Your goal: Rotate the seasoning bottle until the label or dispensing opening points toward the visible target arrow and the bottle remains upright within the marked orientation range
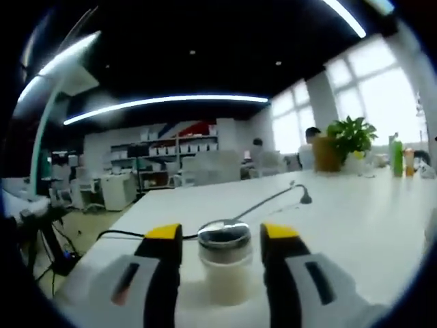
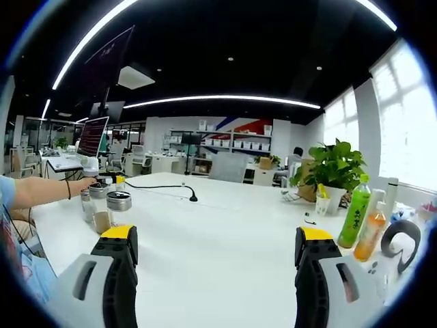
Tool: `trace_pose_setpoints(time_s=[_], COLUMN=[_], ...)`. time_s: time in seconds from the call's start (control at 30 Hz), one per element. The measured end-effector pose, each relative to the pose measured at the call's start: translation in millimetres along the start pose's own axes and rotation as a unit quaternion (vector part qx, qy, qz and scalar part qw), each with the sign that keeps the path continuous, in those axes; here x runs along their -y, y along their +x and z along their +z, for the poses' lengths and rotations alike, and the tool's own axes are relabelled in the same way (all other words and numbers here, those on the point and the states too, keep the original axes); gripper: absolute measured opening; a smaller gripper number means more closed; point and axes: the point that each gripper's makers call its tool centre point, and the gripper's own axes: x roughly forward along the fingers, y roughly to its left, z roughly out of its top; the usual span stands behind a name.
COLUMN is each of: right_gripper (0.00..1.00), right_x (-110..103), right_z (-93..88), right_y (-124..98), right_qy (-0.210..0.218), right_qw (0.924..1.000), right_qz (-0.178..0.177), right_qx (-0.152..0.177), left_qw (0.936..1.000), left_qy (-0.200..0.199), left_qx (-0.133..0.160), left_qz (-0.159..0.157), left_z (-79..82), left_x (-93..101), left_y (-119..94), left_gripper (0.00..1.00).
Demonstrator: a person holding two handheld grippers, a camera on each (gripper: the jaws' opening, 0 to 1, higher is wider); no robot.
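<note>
Between the spread jaws of the left gripper, the seasoning bottle stands upright on the white worktop; a gooseneck microphone lies beyond. Right gripper jaws are spread too, with a potted plant and drink bottles nearby.

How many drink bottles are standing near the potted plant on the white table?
2 in the right gripper view: a green plastic bottle with a yellow cap just right of the leafy potted plant, and an orange drink bottle beside it, nearer the camera. Others may be hidden behind them.

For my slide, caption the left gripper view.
Left tongs straddle a metal-capped seasoning bottle standing upright on a white table, jaws apart.
</note>
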Motion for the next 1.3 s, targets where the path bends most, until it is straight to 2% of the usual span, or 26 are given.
trace_pose_setpoints(time_s=[0.07, 0.17, 0.27, 0.43, 0.57, 0.8, 0.9, 1.07, 1.3], right_gripper=[0.99, 0.99, 0.99, 0.99, 0.99, 0.98, 0.98, 0.98, 0.98], right_x=[0.5, 2.4, 4.5, 4.1, 3.9, 1.8, 1.6, 1.8, -2.1], right_z=[-0.1, -1.6, -1.3, -0.2, -1.4, -1.8, -2.6, -3.2, -5.7], right_y=[-0.5, -1.2, -2.7, -4.3, -4.0, -3.4, -2.9, -2.6, 0.5], right_qy=[0.000, 0.002, 0.001, -0.001, 0.002, 0.002, 0.003, 0.004, 0.003], right_qw=[1.0000, 1.0000, 1.0000, 1.0000, 1.0000, 1.0000, 1.0000, 1.0000, 0.9999], right_qz=[0.000, -0.002, -0.006, -0.007, -0.007, -0.005, -0.004, -0.004, 0.003], right_qx=[0.000, -0.002, -0.001, 0.000, -0.002, -0.002, -0.004, -0.005, -0.010], left_qw=[0.9996, 0.9994, 0.9987, 0.9983, 0.9989, 0.9990, 0.9981, 0.9987, 0.9981], left_qy=[-0.027, -0.032, -0.049, -0.052, -0.037, -0.018, -0.038, -0.029, -0.045], left_qx=[0.008, 0.008, 0.008, 0.016, 0.024, 0.039, 0.046, 0.039, 0.038], left_qz=[0.009, 0.012, 0.010, 0.018, 0.012, 0.014, 0.019, 0.016, 0.017], left_z=[0.2, -1.6, -3.4, -3.7, -2.1, -2.5, -1.7, -2.1, -0.6], left_x=[-4.1, -5.2, -1.9, -1.6, 0.3, 1.6, -1.3, -1.0, -5.8], left_y=[-0.5, 1.5, 2.7, 5.8, 8.2, 8.4, 8.1, 6.1, 2.6], left_gripper=[0.48, 0.47, 0.43, 0.40, 0.35, 0.35, 0.34, 0.34, 0.34])
